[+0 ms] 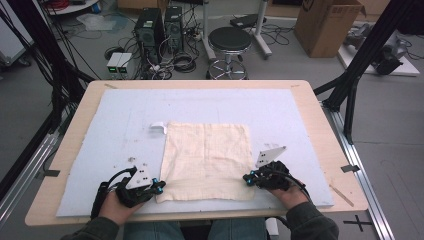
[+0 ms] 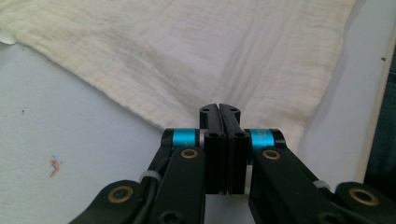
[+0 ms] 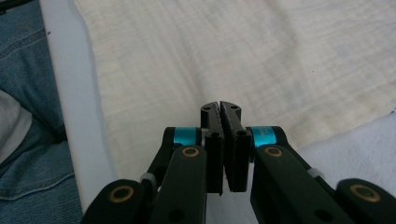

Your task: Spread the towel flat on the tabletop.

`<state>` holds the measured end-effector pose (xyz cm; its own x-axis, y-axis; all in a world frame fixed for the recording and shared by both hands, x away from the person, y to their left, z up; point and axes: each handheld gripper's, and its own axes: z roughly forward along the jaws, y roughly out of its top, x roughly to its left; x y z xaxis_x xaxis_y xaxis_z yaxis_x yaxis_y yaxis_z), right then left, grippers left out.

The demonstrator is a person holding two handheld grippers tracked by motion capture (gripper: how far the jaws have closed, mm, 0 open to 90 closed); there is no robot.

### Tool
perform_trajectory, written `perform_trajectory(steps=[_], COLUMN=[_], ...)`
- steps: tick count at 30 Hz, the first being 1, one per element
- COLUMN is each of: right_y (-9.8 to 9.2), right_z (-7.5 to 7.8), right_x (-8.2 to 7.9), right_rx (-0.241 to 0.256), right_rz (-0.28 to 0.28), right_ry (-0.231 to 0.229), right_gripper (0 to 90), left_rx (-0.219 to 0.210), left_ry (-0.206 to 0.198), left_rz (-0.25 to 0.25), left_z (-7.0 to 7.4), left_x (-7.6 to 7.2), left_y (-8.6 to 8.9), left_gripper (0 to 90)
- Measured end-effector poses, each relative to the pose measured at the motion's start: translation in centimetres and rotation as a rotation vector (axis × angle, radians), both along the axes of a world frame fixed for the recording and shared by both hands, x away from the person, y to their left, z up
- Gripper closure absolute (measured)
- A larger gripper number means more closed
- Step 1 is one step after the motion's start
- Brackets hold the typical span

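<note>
Both hand-held grippers pinch the flat, cream, faintly creased cloth [image 1: 207,160] at its near corners

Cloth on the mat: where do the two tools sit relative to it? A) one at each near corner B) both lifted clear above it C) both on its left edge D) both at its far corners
A: in the high view the left tool sits at the near-left corner of the cream cloth and the right tool at its near-right corner, each with jaws closed.
</note>
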<state>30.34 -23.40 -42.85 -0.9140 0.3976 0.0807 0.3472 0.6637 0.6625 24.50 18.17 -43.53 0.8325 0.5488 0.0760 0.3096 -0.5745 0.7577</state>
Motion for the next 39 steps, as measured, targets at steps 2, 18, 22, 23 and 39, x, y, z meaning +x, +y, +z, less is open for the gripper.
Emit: perform_trajectory(steps=[2,18,22,23,39], right_y=[-0.1,-1.0,-0.9,-0.9,-1.4], right_z=[0.1,0.6,0.7,0.8,1.8], right_x=[-0.2,-0.8,-0.7,-0.7,-0.3], right_rx=[0.002,0.121,0.148,0.151,0.246], right_rz=[0.001,-0.021,-0.036,-0.038,-0.105], right_ry=[0.001,-0.01,-0.023,-0.02,-0.046], right_gripper=[88.3,69.5,62.3,61.9,43.1], left_rx=[0.001,-0.08,-0.11,-0.118,-0.145], left_ry=[0.004,0.008,0.006,0.006,-0.009], left_rz=[-0.008,0.024,0.044,0.045,0.077], left_z=[0.0,0.5,0.7,0.8,1.3], left_x=[-0.2,0.2,0.6,0.7,0.9], left_y=[0.0,0.6,0.9,0.9,1.6], left_gripper=[88.1,59.9,56.8,56.8,50.9])
